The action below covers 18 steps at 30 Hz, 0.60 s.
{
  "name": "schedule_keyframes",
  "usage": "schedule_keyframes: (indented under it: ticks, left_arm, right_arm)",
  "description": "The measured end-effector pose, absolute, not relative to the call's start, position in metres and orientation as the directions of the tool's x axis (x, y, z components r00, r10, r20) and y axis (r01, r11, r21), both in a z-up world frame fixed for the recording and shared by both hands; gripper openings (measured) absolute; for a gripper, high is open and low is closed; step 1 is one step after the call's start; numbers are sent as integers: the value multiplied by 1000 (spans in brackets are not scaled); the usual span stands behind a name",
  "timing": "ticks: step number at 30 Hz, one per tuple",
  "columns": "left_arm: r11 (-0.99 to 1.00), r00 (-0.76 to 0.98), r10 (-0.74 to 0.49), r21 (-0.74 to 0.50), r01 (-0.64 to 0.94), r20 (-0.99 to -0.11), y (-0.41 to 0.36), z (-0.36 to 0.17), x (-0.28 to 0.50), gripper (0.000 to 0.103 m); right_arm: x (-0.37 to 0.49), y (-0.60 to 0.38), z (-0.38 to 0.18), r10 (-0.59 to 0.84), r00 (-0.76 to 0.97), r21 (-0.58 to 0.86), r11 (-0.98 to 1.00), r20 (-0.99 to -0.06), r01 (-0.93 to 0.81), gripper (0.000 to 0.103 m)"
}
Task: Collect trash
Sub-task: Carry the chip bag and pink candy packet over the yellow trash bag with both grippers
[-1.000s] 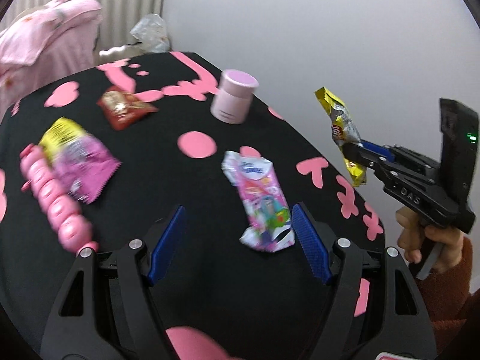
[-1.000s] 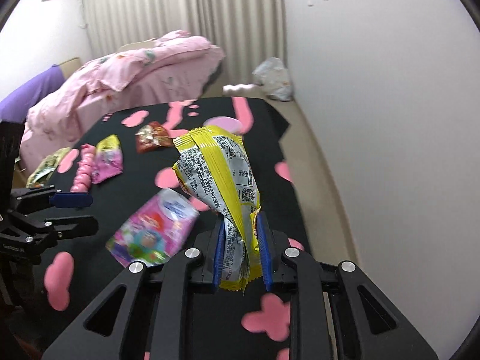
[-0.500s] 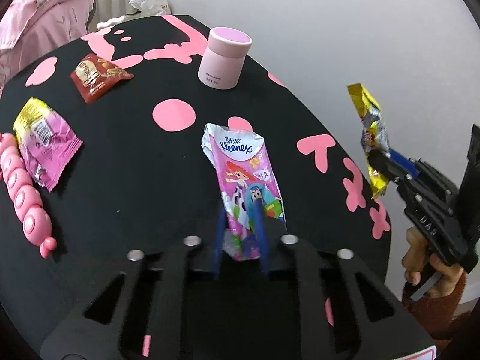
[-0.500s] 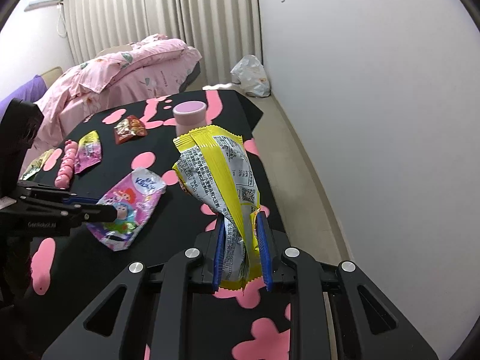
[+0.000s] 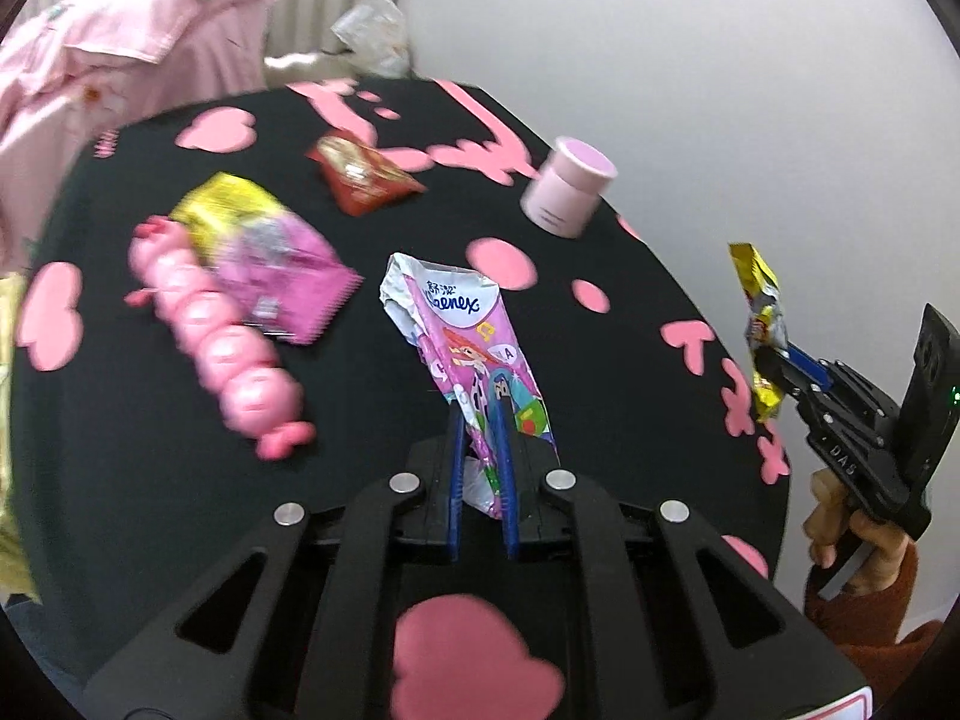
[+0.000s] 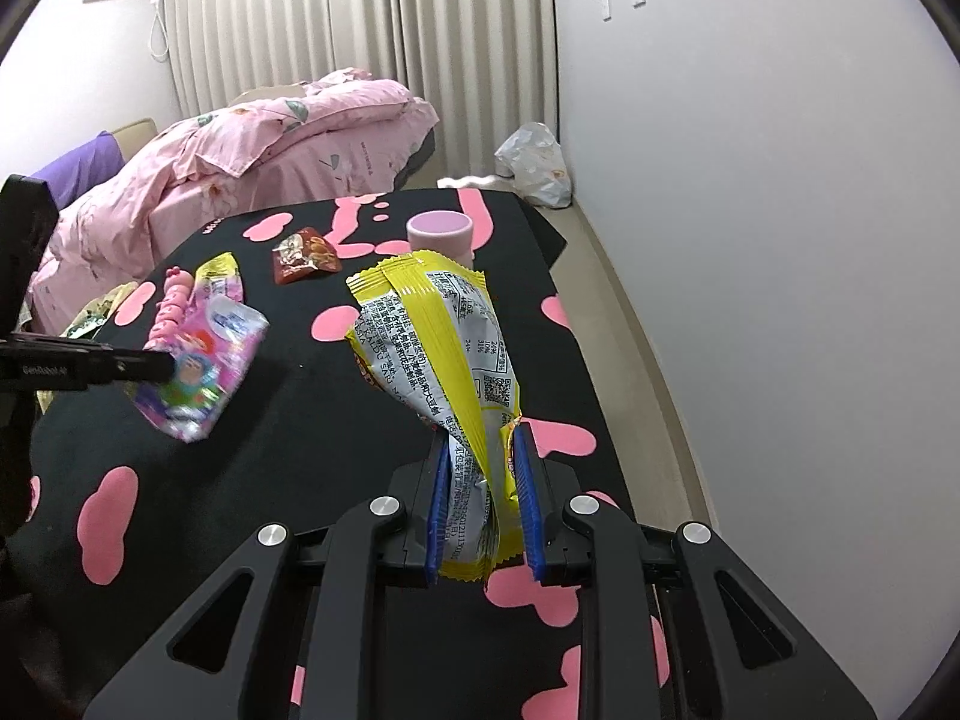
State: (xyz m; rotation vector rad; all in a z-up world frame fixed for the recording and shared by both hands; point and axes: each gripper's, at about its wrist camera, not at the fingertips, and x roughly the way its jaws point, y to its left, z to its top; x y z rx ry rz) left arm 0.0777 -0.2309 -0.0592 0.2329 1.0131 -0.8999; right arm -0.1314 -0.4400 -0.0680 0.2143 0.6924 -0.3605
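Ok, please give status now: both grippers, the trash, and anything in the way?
Left gripper shut on Kleenex pack. Right gripper shut on yellow wrapper. Red packet, pink-yellow packet remain on table. Nothing blocking.

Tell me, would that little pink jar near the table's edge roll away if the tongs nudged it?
Probably not while upright: the pink jar stands on a flat base on the black table. It looks rigid, unlike the crinkled tissue pack in the left tongs. Knocked over, its round body might roll, and the table edge is close.
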Motion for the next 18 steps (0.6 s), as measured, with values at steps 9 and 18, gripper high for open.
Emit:
schedule_keyframes:
  ticks: [9,18]
  left_arm:
    - [742,379,-487,-144,655,-787,-153,-40,93,10]
    - [787,480,-477,-115,606,-736,-102,-30,92,10]
  right_arm:
    - [-109,-421,-65,-165,731,96,949,-662,301,21]
    - [-50,-369,-45,-36,738,63,992,-674,107,21]
